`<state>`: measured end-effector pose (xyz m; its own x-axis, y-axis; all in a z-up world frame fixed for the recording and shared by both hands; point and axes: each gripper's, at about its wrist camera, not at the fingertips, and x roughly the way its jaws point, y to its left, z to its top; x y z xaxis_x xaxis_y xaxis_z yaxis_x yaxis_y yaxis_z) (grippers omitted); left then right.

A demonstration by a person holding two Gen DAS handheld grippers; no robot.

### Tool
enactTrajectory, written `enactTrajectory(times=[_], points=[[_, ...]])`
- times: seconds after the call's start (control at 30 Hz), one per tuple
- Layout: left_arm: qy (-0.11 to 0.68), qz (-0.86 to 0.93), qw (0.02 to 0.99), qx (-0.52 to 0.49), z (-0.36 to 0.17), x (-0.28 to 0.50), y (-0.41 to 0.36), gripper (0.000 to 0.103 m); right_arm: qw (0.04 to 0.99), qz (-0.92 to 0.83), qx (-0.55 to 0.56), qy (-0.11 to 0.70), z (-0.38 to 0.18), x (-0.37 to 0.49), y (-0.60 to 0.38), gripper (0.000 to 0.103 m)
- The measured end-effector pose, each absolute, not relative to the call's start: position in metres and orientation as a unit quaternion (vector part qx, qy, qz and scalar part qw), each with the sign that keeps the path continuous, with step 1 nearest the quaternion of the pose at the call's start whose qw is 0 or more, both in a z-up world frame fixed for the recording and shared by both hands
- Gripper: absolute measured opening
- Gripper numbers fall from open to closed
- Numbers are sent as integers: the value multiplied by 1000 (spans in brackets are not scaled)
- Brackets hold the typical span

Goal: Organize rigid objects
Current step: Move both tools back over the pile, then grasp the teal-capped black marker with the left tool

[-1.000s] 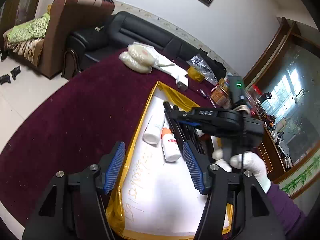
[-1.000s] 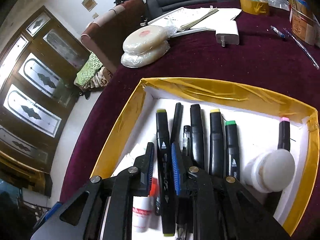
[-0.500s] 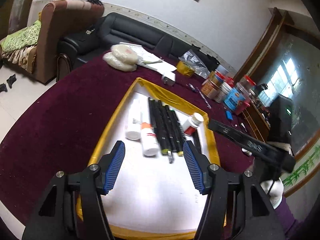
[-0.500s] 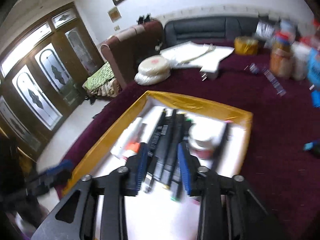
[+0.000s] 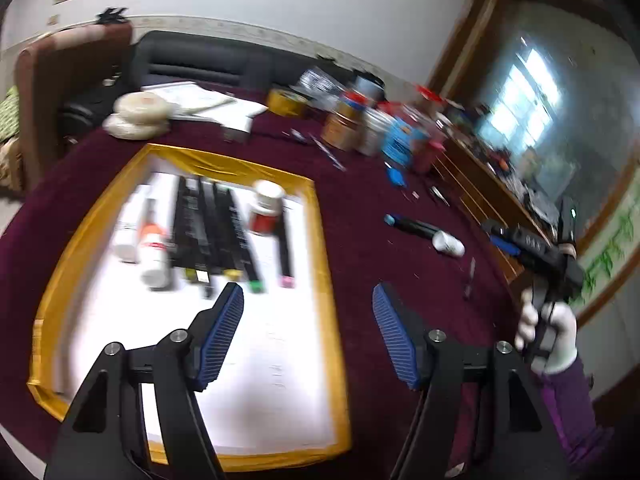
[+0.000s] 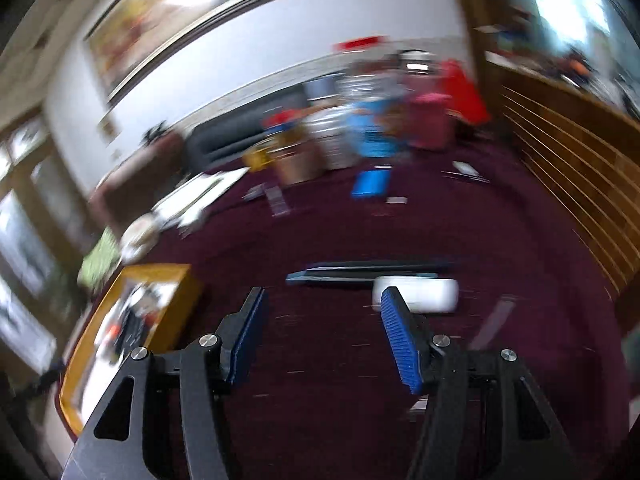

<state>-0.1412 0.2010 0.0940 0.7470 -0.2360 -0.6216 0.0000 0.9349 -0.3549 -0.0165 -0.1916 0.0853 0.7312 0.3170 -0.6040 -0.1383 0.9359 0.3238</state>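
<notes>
A yellow-edged white tray (image 5: 324,248) lies on the maroon table and holds several black markers (image 5: 212,228), two white bottles (image 5: 152,252) and a red-labelled jar (image 5: 266,208). A blue-capped black marker (image 5: 412,224) and a small white bottle (image 5: 448,243) lie on the cloth right of the tray. My left gripper (image 5: 308,304) is open and empty over the tray's right edge. My right gripper (image 6: 320,312) is open and empty just short of that marker (image 6: 360,272) and bottle (image 6: 424,296); it also shows in the left wrist view (image 5: 532,246). The tray (image 6: 176,304) sits to its left.
Jars, cans and a blue packet (image 5: 372,128) crowd the table's far side, with a tape roll (image 5: 286,102), papers (image 5: 208,100) and round white packs (image 5: 138,114). Small pens and a blue item (image 5: 396,178) lie scattered. A wooden cabinet (image 6: 572,168) borders the right.
My right gripper has left the tray, swung right to the loose marker and bottle, and opened wider. My left gripper has shifted right, still open. Both views are motion-blurred.
</notes>
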Motion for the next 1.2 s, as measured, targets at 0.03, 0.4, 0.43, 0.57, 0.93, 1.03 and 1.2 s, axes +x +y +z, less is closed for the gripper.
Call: enactTrajectory(times=[0.03, 0.4, 0.43, 0.57, 0.93, 1.03, 1.2], points=[[354, -73, 919, -160, 94, -138, 191, 67, 922, 112, 137, 345, 85, -15, -205, 54], [404, -136, 897, -116, 82, -122, 110, 67, 902, 83, 111, 408, 52, 83, -206, 53], [405, -137, 897, -116, 82, -123, 109, 67, 901, 55, 93, 420, 44, 94, -201, 53], [403, -136, 898, -109, 83, -125, 105, 67, 895, 53, 61, 439, 24, 105, -183, 56], [432, -149, 883, -106, 67, -111, 95, 67, 850, 265, 96, 445, 25, 53, -147, 57], [429, -146, 885, -110, 69, -110, 96, 67, 862, 235, 92, 438, 30, 56, -154, 57], [439, -153, 878, -111, 65, -105, 91, 67, 863, 220, 101, 443, 26, 55, -160, 56]])
